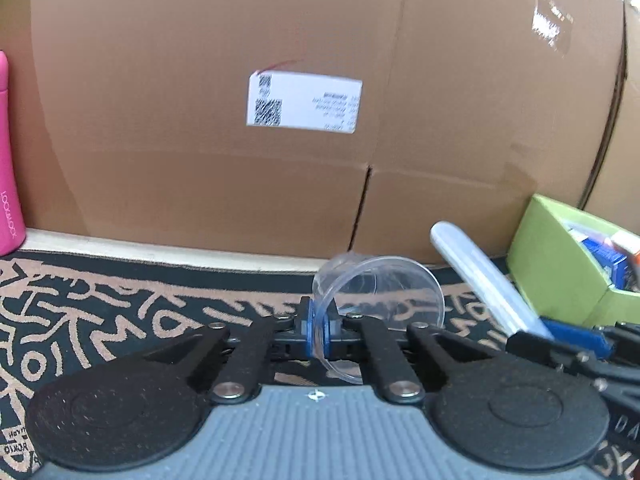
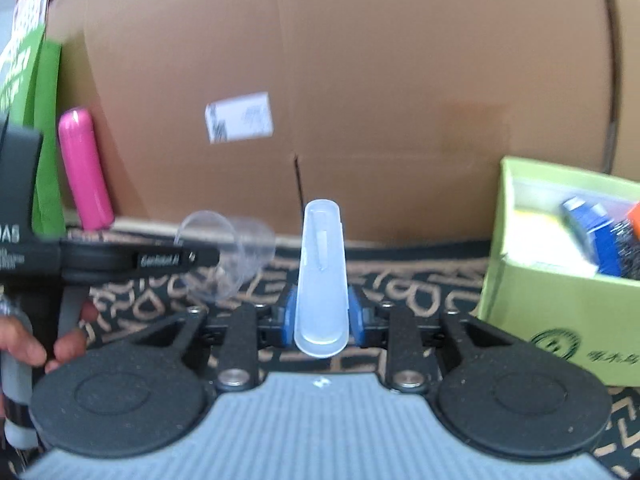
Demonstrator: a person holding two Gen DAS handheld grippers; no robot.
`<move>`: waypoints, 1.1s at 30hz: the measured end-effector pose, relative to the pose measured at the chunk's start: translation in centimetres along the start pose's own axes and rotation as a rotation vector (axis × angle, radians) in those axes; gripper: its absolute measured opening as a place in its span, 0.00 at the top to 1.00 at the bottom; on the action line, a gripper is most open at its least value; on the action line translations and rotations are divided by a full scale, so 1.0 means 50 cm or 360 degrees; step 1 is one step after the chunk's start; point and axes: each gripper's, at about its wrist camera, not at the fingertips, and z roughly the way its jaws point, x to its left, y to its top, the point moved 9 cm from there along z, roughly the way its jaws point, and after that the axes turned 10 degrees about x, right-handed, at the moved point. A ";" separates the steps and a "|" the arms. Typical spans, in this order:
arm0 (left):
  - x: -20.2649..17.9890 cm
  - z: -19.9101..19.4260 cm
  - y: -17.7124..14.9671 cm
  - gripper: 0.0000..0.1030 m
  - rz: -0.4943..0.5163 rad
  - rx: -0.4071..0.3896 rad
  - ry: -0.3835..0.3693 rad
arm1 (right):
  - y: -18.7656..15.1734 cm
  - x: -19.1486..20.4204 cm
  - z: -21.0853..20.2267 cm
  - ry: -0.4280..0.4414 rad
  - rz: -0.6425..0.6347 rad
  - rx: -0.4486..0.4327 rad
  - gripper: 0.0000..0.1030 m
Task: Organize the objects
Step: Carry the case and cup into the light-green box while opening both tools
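Left gripper (image 1: 318, 326) has its jaws clamped on the rim of a clear cup (image 1: 376, 292), which sits tipped on its side, mouth facing back toward the camera and its base sticking out past the jaws. Right gripper (image 2: 320, 314) has its jaws pinched on the wide end of a frosted case (image 2: 321, 276), a long translucent thing that tapers as it runs straight out ahead of the jaws; something pale shows inside it but I can't tell what. Both look lifted clear of the patterned cloth (image 1: 100, 312) on the bench, so I'd say this is the carry step: two items picked, neither put away yet. From the left camera the case angles up just right of the cup, close but not touching as far as I can see. Beyond the right jaws, off to the right, there's a green box (image 2: 552, 312) already holding a blue item and other bits, and that's my guess for the drop spot. Next move probably means swinging over its open top and lowering in before letting go; the cup is thin and slippery-looking, so held by the rim it could twist. Further out, a pink bottle (image 2: 86, 168) on the left and a big carton (image 1: 200, 80) behind everything.
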 end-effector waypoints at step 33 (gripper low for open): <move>-0.517 0.013 0.101 0.94 0.0501 -0.0220 -0.0262 | -0.007 -0.503 -0.226 -0.0646 0.0595 -0.0413 0.68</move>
